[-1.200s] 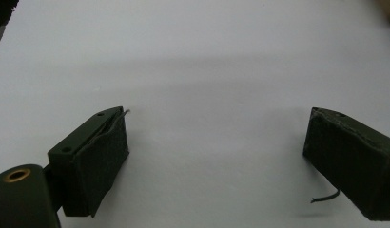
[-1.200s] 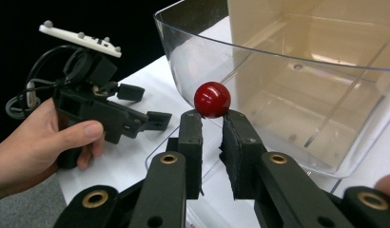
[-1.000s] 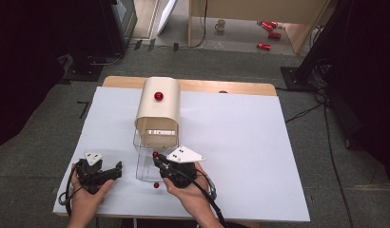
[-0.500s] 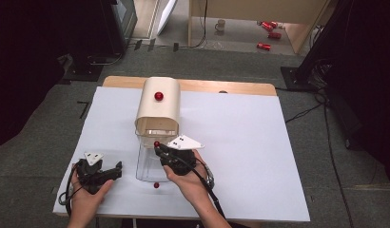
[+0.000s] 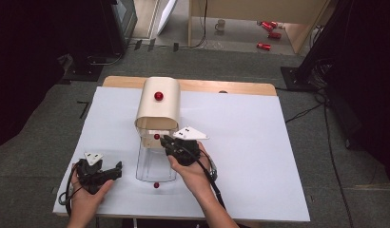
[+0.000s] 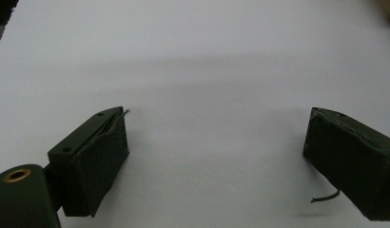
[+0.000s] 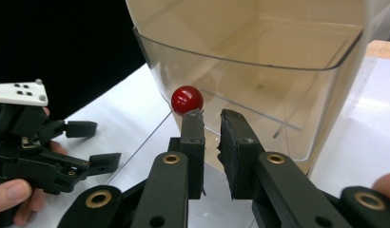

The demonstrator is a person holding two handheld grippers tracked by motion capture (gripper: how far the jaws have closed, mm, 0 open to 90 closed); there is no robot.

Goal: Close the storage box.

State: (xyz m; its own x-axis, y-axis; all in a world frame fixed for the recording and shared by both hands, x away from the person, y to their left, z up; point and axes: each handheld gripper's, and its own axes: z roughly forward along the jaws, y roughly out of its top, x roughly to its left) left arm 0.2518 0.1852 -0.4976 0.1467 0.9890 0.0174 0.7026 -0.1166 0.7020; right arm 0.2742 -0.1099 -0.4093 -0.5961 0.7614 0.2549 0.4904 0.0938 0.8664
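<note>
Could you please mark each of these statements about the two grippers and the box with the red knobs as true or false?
1. The left gripper is open above the white table cover. True.
2. The right gripper clamps the lower red knob. False: the jaws are almost together and that knob sits just beyond one jaw's tip.
3. An upper red knob sits on the beige cover. True.
4. The left gripper touches the clear container. False: it lies apart from it, to its left in the high view.
</note>
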